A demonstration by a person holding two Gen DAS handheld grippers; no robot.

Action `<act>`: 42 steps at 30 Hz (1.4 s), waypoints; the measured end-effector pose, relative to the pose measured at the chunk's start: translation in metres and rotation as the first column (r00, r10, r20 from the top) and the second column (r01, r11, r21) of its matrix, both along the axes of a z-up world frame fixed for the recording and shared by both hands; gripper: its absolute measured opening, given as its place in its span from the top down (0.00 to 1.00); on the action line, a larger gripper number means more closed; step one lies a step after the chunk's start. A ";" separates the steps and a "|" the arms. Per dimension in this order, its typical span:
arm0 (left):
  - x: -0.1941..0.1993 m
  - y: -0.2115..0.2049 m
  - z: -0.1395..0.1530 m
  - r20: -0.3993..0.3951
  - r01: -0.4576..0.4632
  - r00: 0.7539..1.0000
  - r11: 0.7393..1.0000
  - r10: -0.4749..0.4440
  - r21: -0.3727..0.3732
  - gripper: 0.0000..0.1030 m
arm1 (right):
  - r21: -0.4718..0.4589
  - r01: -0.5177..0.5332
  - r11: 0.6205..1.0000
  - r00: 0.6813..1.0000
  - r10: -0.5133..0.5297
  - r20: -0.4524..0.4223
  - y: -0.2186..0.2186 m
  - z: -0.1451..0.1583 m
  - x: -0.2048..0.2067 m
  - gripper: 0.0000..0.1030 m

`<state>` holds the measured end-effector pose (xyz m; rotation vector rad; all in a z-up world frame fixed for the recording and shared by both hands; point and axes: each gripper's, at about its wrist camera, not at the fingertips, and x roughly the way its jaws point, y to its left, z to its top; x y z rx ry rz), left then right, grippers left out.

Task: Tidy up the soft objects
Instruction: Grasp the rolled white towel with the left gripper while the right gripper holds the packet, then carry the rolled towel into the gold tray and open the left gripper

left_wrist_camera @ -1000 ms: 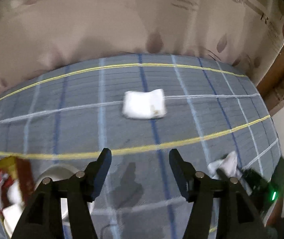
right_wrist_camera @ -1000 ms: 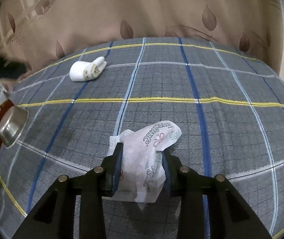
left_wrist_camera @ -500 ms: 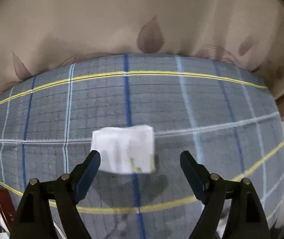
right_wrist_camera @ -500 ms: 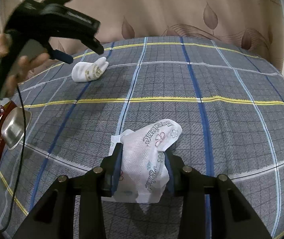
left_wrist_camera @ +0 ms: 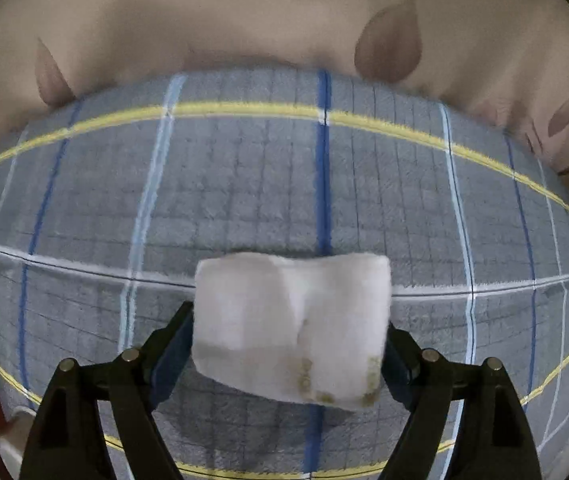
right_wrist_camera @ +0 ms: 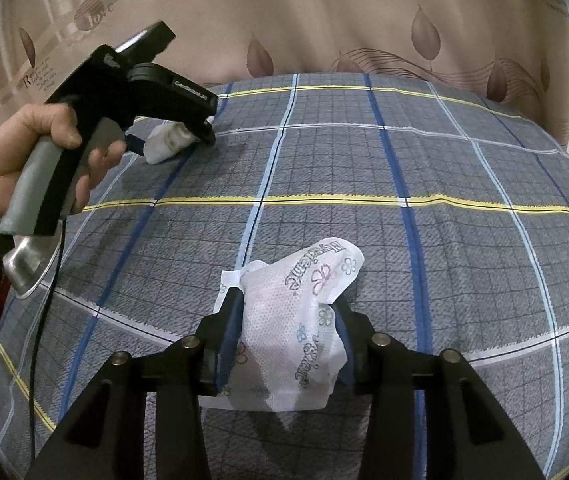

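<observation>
Steeply tilted, left claw [left_wrist_camera: 288,344] straddles sock [left_wrist_camera: 292,324] — unclamped.

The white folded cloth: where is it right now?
The white cloth lies on the plaid bedspread near its far edge, between the fingers of the open left gripper; in the right wrist view it sits far left.

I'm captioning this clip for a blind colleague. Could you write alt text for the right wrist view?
The right tool clasps a white printed wrapper on a grey plaid bedspread. Far left, a hand lowers the left tool over a folded white cloth, above a steel bowl.
</observation>
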<state>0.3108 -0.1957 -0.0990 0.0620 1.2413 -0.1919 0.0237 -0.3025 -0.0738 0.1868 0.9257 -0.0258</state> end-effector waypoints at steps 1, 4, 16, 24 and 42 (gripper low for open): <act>-0.001 0.001 0.000 -0.009 0.003 1.000 1.000 -0.003 -0.004 0.19 | -0.001 0.000 1.000 1.000 0.000 0.000 0.000 0.000 0.000 0.60; -0.004 0.002 0.002 -0.016 0.014 1.000 1.000 -0.014 -0.008 0.28 | -0.006 -0.002 1.000 1.000 0.002 -0.001 0.001 0.000 0.000 0.59; -0.069 0.012 0.029 0.008 0.086 0.996 0.996 -0.086 -0.002 0.54 | -0.027 -0.008 1.000 1.000 0.008 -0.006 0.004 -0.001 0.002 0.58; -0.151 0.046 0.064 0.006 0.186 0.983 0.982 -0.186 -0.026 0.54 | -0.051 -0.010 0.999 1.000 0.009 -0.011 0.008 -0.001 0.002 0.57; -0.258 0.130 0.104 0.048 0.180 0.983 0.983 -0.178 -0.036 0.54 | -0.091 -0.014 0.996 1.000 0.013 -0.021 0.013 -0.002 0.003 0.56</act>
